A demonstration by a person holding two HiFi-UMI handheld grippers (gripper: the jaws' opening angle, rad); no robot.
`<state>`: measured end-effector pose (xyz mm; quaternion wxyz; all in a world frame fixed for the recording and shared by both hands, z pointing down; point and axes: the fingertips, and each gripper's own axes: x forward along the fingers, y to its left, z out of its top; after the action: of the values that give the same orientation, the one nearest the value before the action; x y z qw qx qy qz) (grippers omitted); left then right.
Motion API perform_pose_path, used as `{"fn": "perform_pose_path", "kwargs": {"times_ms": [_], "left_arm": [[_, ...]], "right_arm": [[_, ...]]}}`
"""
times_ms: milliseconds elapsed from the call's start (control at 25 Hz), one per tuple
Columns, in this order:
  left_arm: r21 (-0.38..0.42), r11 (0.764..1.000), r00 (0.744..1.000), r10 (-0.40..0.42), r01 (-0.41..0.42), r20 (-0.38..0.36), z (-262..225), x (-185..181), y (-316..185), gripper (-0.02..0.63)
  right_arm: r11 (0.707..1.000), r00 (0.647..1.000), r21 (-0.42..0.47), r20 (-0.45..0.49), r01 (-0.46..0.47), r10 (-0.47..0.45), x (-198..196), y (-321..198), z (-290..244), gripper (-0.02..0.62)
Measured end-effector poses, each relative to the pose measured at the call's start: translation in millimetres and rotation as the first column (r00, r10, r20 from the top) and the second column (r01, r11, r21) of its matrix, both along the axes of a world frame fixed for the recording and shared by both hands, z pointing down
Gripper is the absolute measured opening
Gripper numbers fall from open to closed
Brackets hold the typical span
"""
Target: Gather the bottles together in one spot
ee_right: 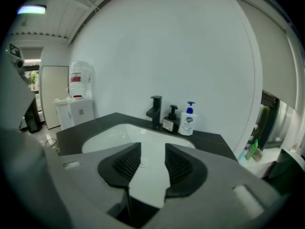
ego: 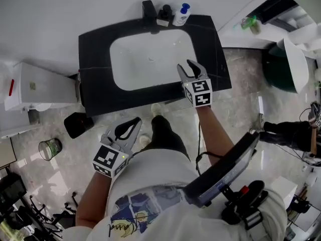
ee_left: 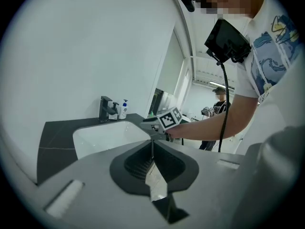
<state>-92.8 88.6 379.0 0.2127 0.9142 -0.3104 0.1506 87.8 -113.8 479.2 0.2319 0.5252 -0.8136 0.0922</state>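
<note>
- Counter (ego: 95, 84), black, set against the far wall, with a white sink (ego: 150, 59) sunk into its middle.
- White cabinet (ego: 40, 87) on the floor just left of the counter.
- Right gripper (ego: 184, 66) held above the sink's near right rim, pointing toward the far wall; jaws partly apart, nothing between them, no hold on anything.
- Left gripper (ego: 136, 120) nearer and further left, over the floor beside the person's leg, clear of the counter; jaws closed together down to a thin slit, empty.
- Black tap (ego: 149, 10) at the sink's far edge.
- White bottle (ego: 181, 15) with a blue pump, upright on the counter's far edge, right of the tap.
- Dark bottle (ego: 164, 15) between tap and white bottle, just beside both.
- Green bottle (ego: 249, 22) well apart from those two, on a white ledge at far right, beyond the counter.
</note>
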Motion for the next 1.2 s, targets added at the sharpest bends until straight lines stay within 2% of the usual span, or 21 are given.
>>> {"fn": "perform_pose_path", "kwargs": {"times_ms": [120,160,320,480,760,960,1200], "left_arm": [[0.016,1.0,1.0,0.0,-0.001,0.006,-1.0,-12.9,28.3,0.006],[0.02,1.0,1.0,0.001,-0.002,0.01,-0.6,-16.7,37.3,0.003],[0.017,1.0,1.0,0.021,-0.021,0.008,0.6,-23.4,73.0,0.003],[0.014,0.998,0.998,0.057,-0.057,0.021,4.8,-20.0,108.8,0.003],[0.01,1.0,0.999,0.018,-0.018,0.029,8.7,-17.2,153.5,0.003],[0.021,0.998,0.997,0.057,-0.058,0.054,0.9,20.7,174.9,0.003],[0.013,0.995,0.994,0.098,-0.099,0.045,-5.7,91.9,216.4,0.003]], "right_arm": [[0.998,0.999,-0.044,0.002,0.053,-0.053,-23.4,70.8,-6.3,0.028],[0.996,0.998,-0.063,0.012,0.07,-0.069,-30.3,93.6,-8.1,0.001],[0.983,0.988,-0.11,0.048,0.148,-0.144,-52.6,173.6,-23.2,0.0],[0.968,0.976,-0.124,0.045,0.218,-0.214,-64.0,238.1,-37.5,0.0],[0.947,0.95,-0.083,0.067,0.309,-0.304,-72.0,303.7,-69.8,0.0],[0.94,0.936,-0.021,0.096,0.342,-0.338,-53.7,336.3,-104.2,0.0],[0.927,0.921,0.019,0.103,0.375,-0.375,-12.4,385.0,-119.5,0.0]]}}
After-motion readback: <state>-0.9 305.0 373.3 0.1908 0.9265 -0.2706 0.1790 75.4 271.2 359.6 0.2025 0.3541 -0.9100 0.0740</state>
